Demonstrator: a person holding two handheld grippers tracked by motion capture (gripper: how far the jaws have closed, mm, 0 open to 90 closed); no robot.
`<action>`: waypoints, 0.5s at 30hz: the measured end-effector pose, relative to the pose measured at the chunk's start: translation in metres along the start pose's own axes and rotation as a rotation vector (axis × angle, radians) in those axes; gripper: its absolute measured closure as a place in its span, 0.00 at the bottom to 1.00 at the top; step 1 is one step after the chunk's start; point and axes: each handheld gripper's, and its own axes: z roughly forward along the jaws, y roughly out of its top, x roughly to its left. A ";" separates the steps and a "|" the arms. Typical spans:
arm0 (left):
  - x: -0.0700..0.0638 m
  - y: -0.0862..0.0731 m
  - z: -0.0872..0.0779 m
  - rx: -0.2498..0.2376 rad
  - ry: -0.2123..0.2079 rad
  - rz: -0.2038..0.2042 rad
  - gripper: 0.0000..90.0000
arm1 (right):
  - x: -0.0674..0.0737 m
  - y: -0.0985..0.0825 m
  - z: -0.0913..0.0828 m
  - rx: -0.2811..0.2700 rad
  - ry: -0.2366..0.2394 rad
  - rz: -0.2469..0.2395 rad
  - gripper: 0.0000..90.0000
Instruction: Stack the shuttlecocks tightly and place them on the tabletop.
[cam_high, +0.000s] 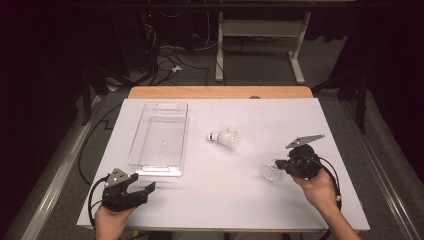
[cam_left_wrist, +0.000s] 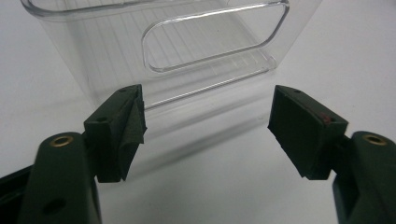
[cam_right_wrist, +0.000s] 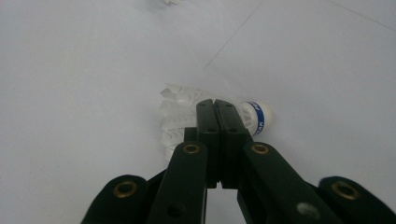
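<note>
The near shuttlecock (cam_right_wrist: 187, 116), white feathers on a rounded cork banded in blue, lies on its side on the white table sheet (cam_high: 220, 200) at your right. Your right gripper (cam_right_wrist: 214, 108) meets it from above, jaws pressed together over the stem between skirt and cork; whether they pinch it cannot be told. Your right hand (cam_high: 317, 190) reaches in from the lower edge, wrist angled towards the table's centre. A second shuttlecock (cam_high: 225, 137) lies well apart, mid-table. Your left gripper (cam_left_wrist: 205, 126) rests low at the near left corner, jaws spread wide, holding nothing, facing the handle cut-out of a clear ribbed plastic bin (cam_high: 160, 135) just beyond.
</note>
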 end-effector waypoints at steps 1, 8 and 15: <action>0.000 0.000 0.000 -0.001 0.000 -0.001 0.31 | 0.001 0.001 0.000 -0.001 0.001 0.001 1.00; 0.000 0.000 0.000 -0.001 -0.001 0.003 0.31 | 0.005 0.007 -0.001 -0.012 0.028 -0.004 1.00; 0.000 0.000 0.000 0.000 -0.002 0.002 0.31 | 0.009 0.014 0.000 -0.020 0.053 -0.010 1.00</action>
